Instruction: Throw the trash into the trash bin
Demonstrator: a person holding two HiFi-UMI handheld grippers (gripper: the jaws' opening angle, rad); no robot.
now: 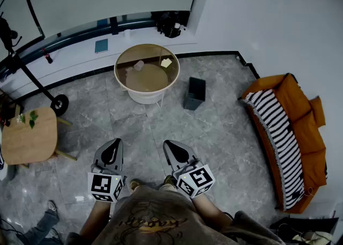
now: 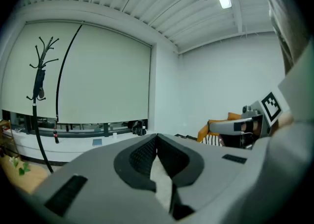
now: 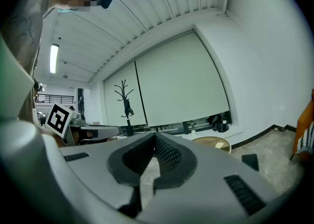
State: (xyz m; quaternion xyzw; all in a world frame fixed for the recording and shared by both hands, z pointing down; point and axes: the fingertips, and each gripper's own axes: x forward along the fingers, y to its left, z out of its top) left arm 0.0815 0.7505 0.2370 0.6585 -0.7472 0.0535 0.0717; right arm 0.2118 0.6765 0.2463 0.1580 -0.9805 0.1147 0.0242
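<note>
At far left stands a small wooden desk [image 1: 29,134], well apart from the work. The left tool [image 1: 113,143] is held low in front of the person's body, pointing forward, its two halves pressed together with nothing between them. Ahead, on the round desk [image 1: 122,80] with its see-through top, lies the trash: a pale crumpled scrap [image 1: 139,65], probably paper though too small to be sure, and near it to the right a flat yellowish scrap [image 1: 166,62]. The right tool [image 1: 169,143] sits just beside the left one, also pointing forward, closed tight and empty. The dark, open-topped trash bin [image 1: 195,93] stands on the grey floor [image 1: 225,126] near the round desk's right side, and an orange sofa [image 1: 300,126] lines the right wall
</note>
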